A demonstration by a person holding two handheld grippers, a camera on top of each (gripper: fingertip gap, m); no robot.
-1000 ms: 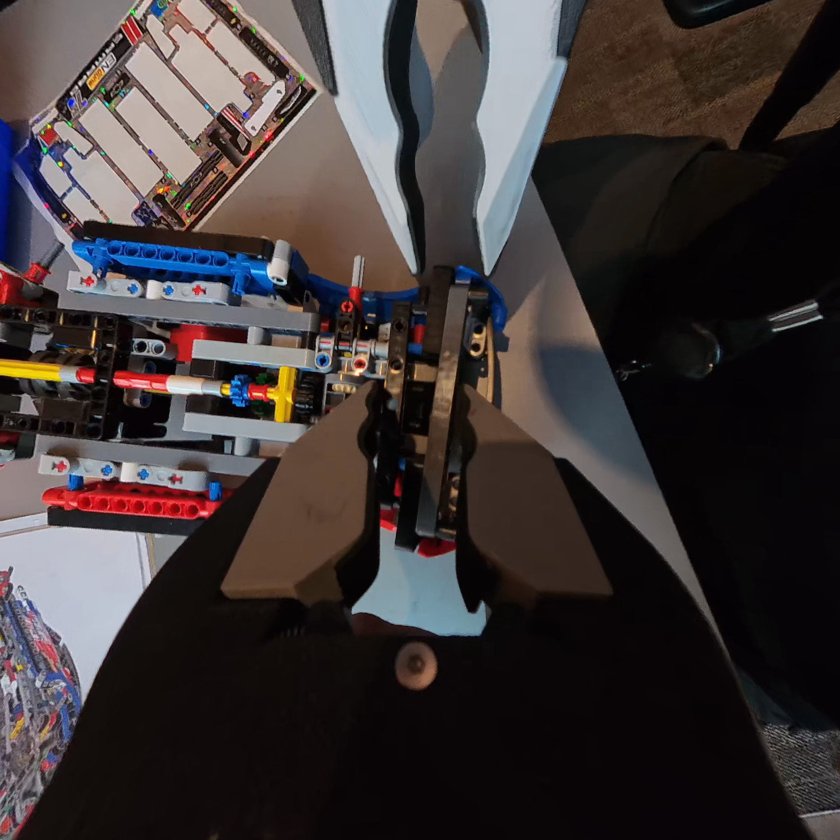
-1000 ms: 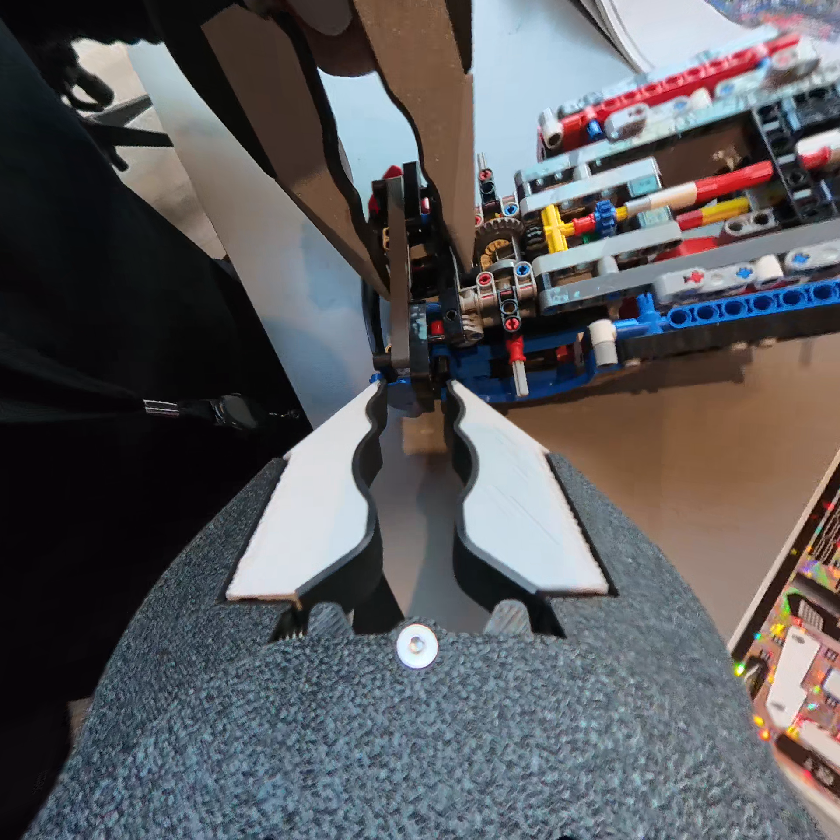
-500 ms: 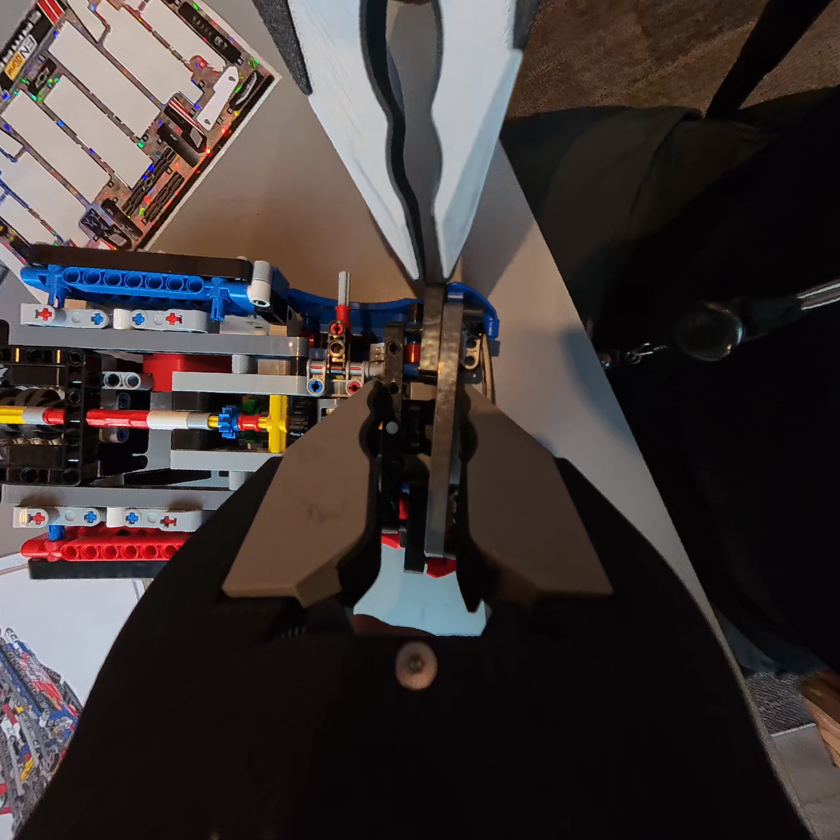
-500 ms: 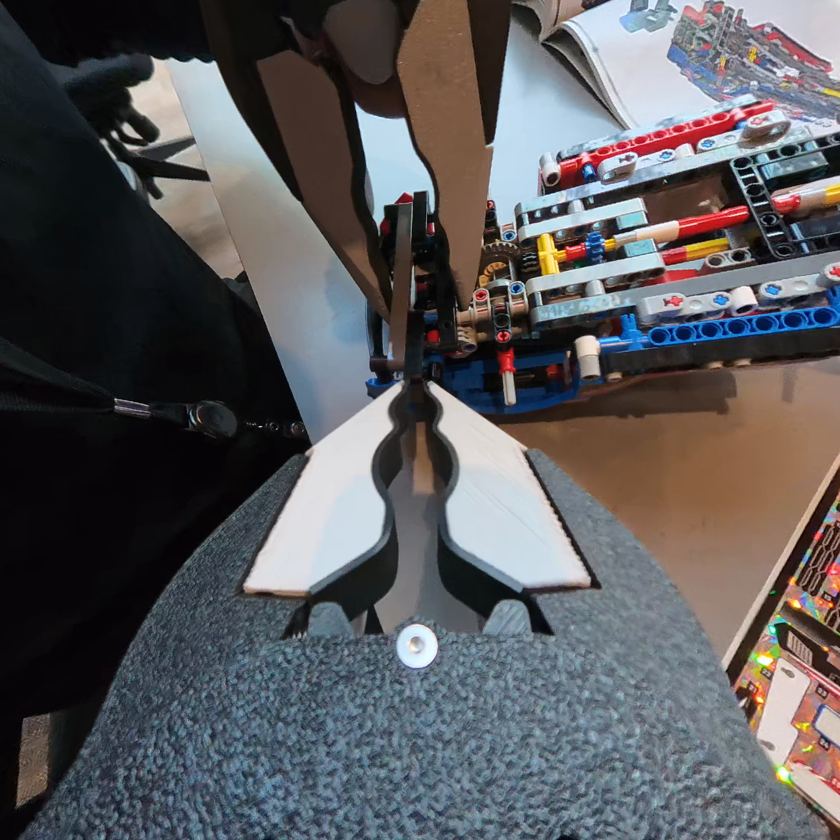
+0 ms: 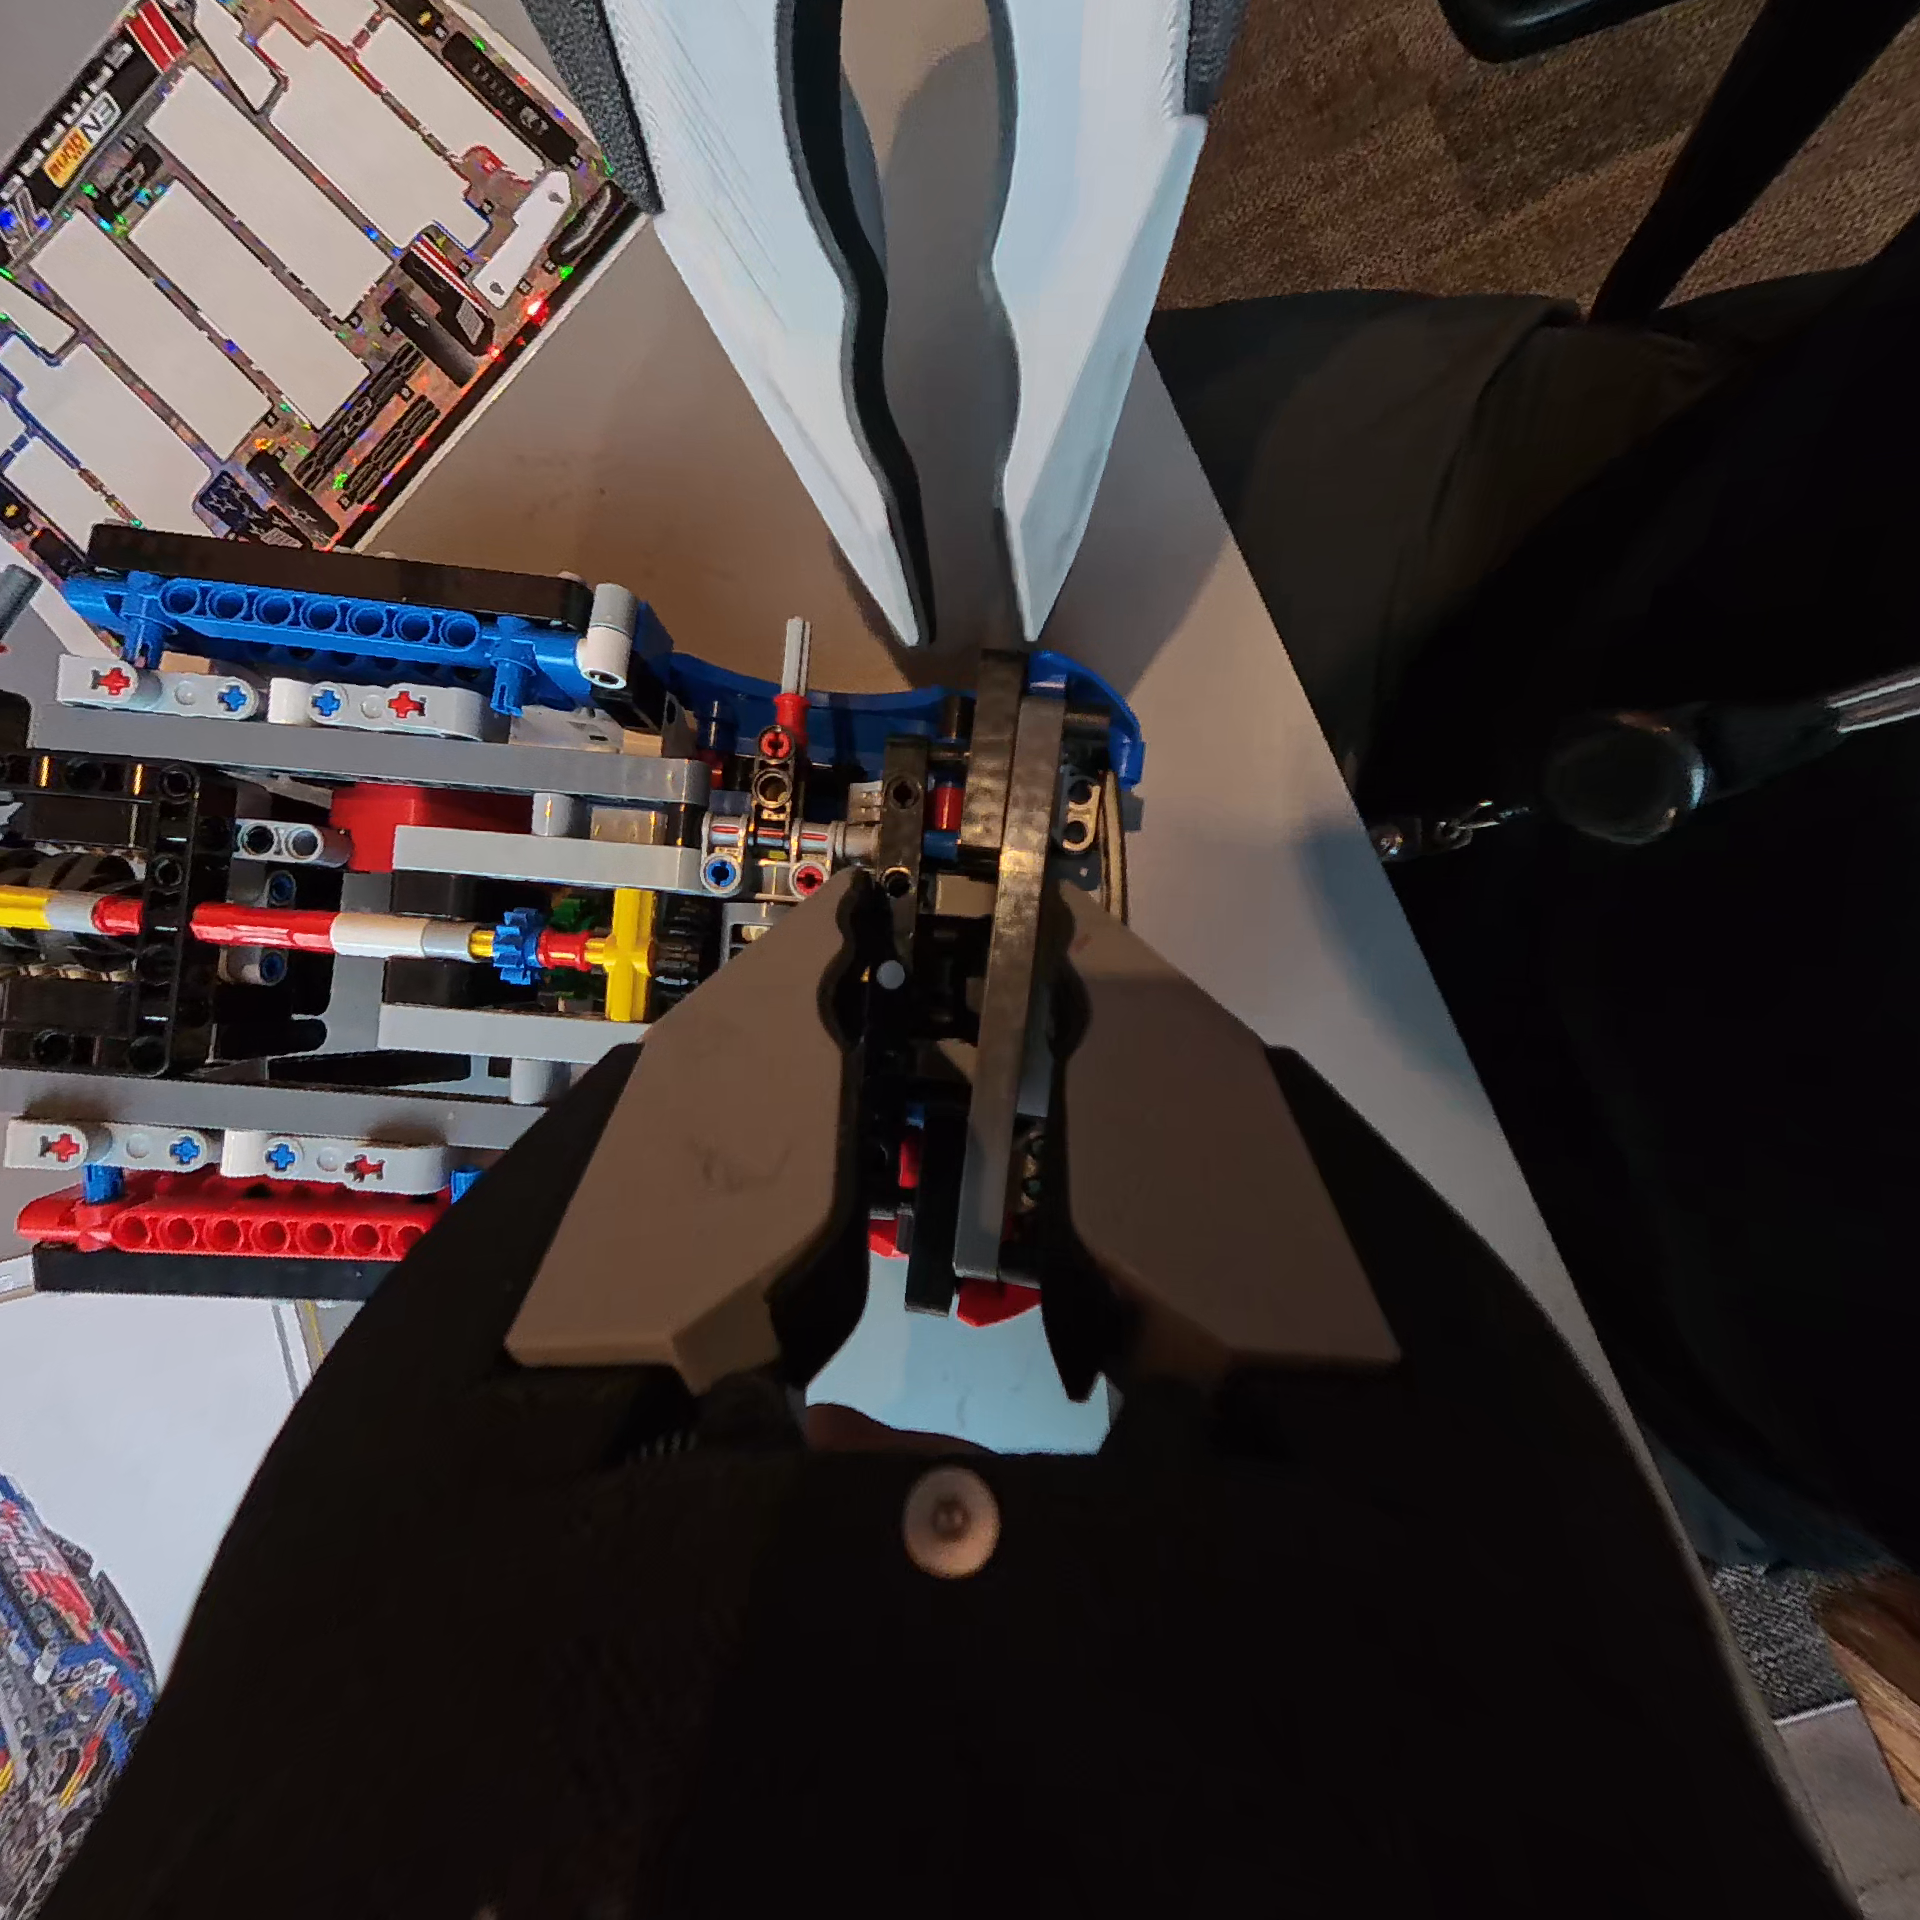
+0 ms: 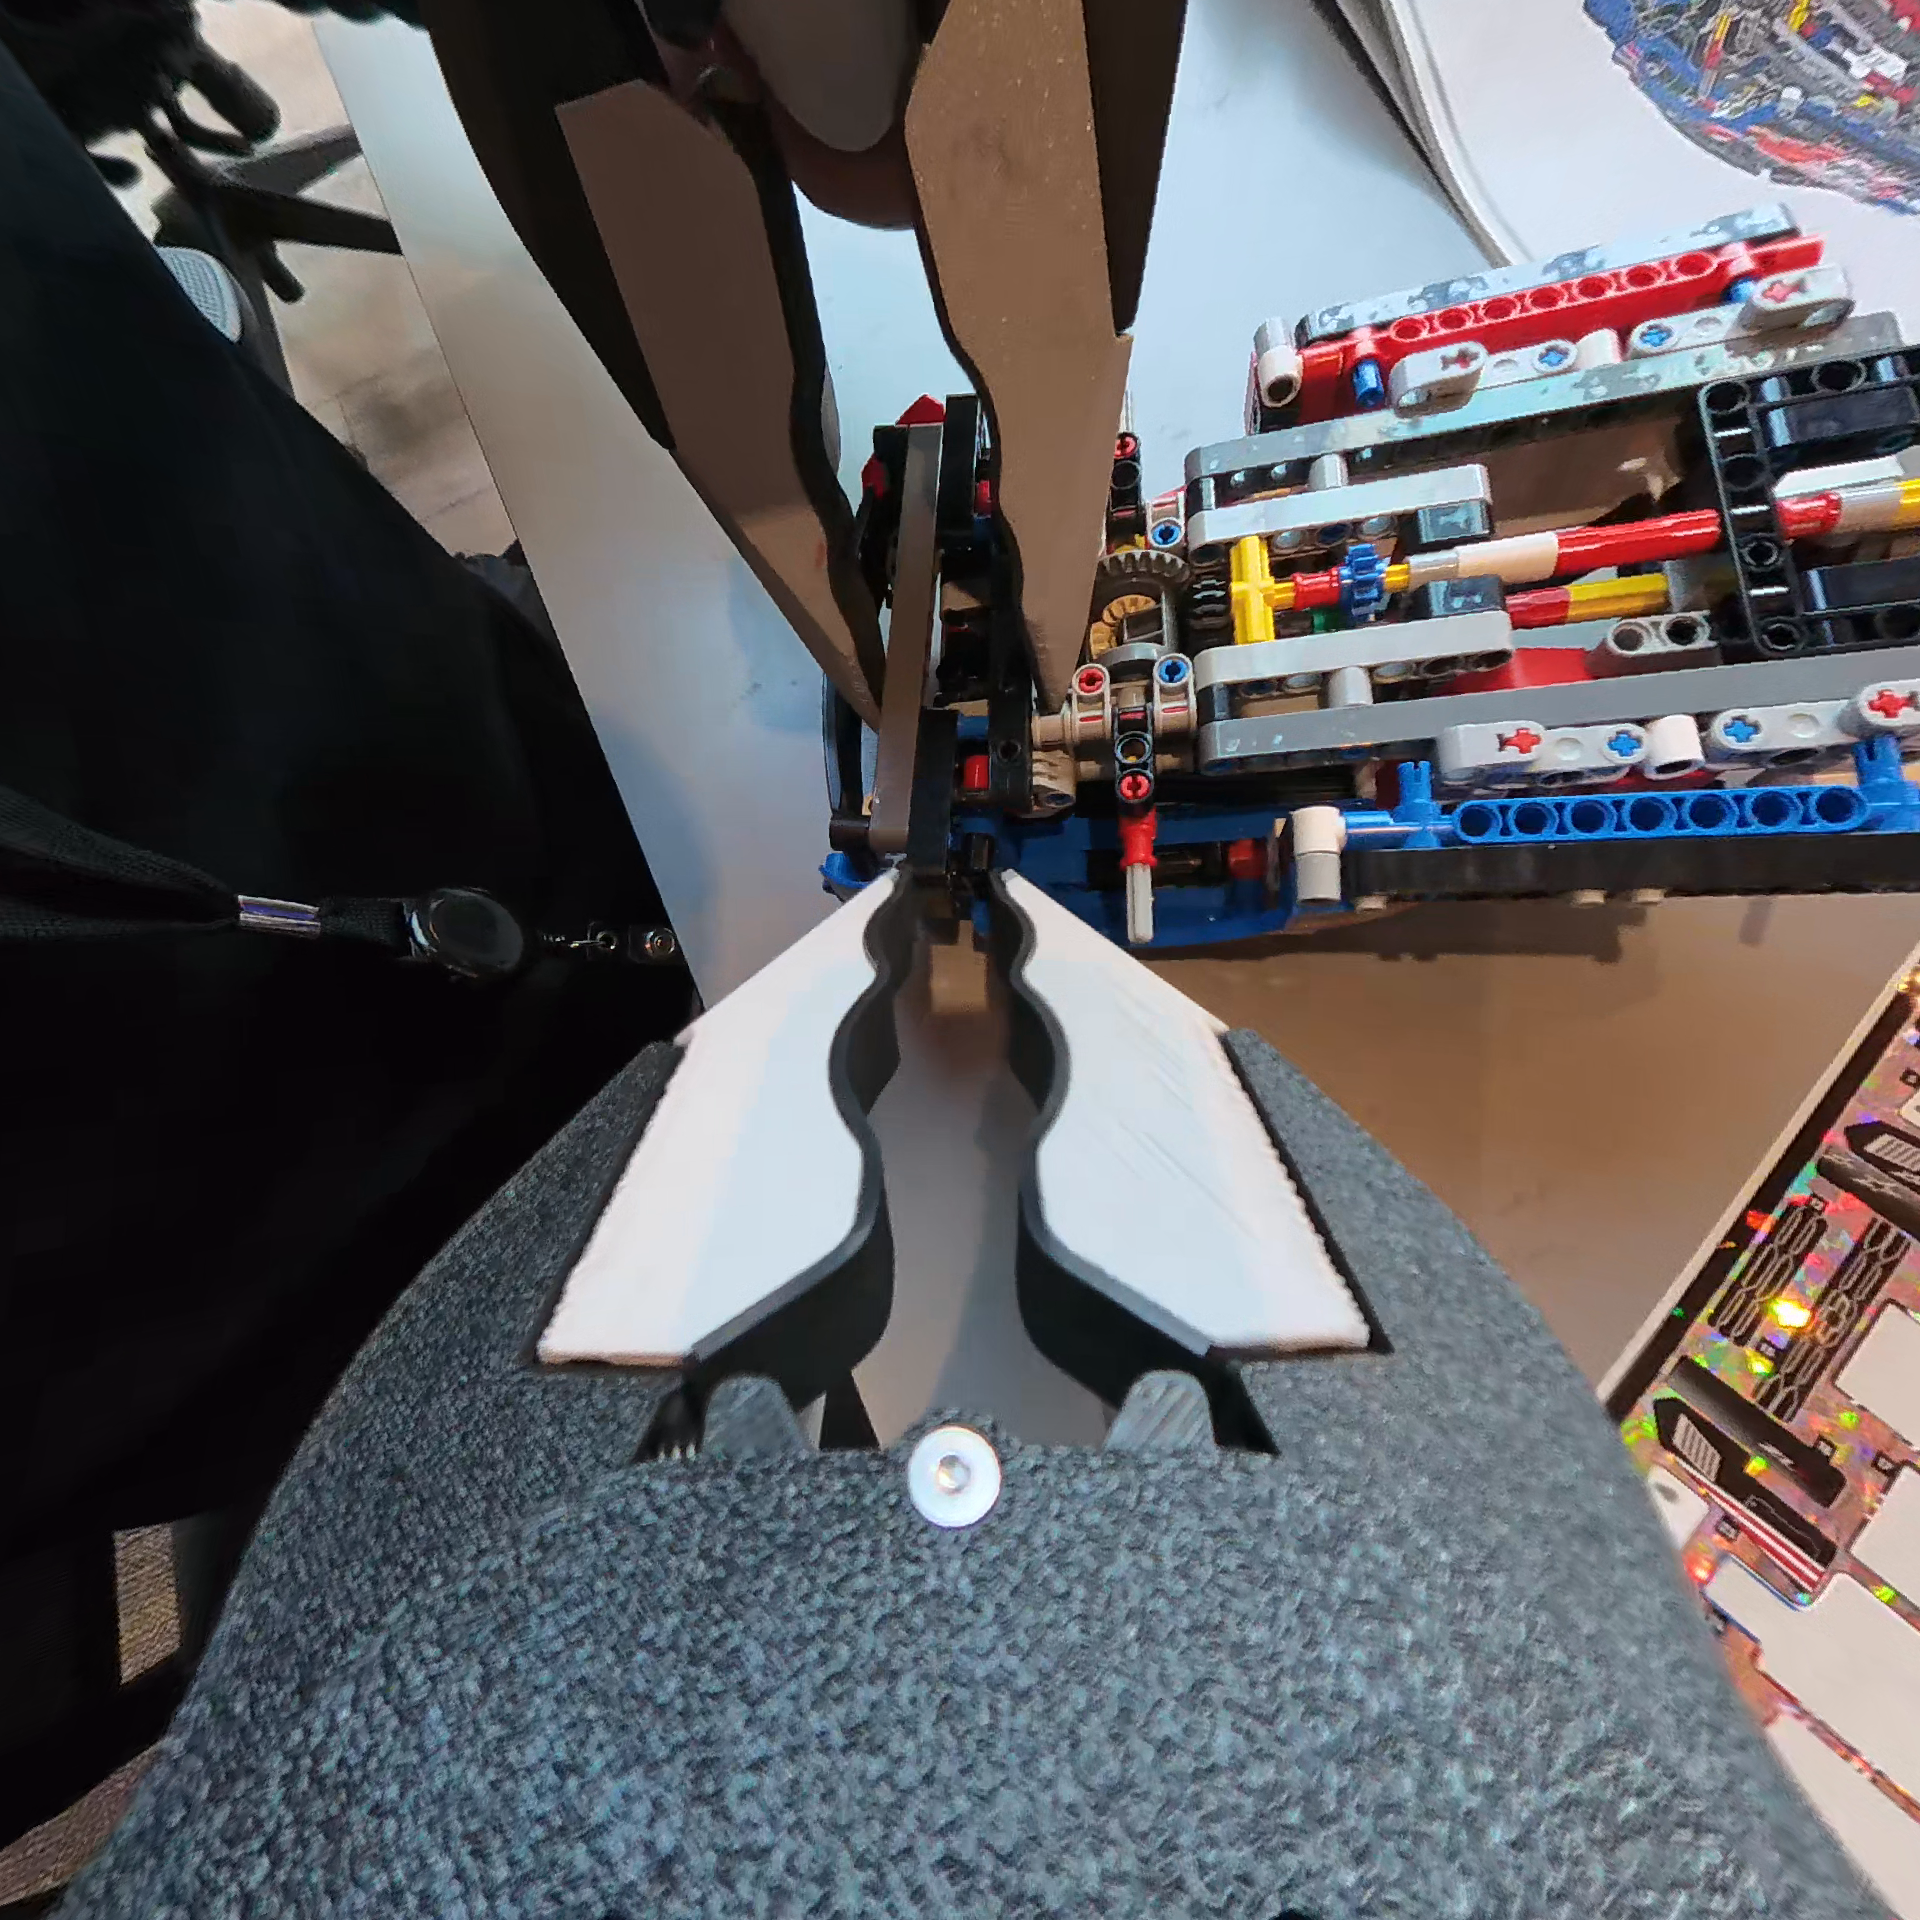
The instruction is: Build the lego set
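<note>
Chassis [image 5: 436,831], long and multi-beam, lies on table [image 5: 644,468] near its edge; frame and driveshaft judged largely built, bodywork and wheels not yet fitted. Left claw [image 5: 951,914] is clamped on end beams [image 5: 1013,935]. Right claw [image 6: 945,894], narrow gap, tips at blue end; grip unclear.

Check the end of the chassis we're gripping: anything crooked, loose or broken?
One thing: the dark grey plate held by the left gripper leans off parallel to the black beam beside it, so it may not be seated. The right gripper is at its blue-side end. Nothing looks broken.
</note>
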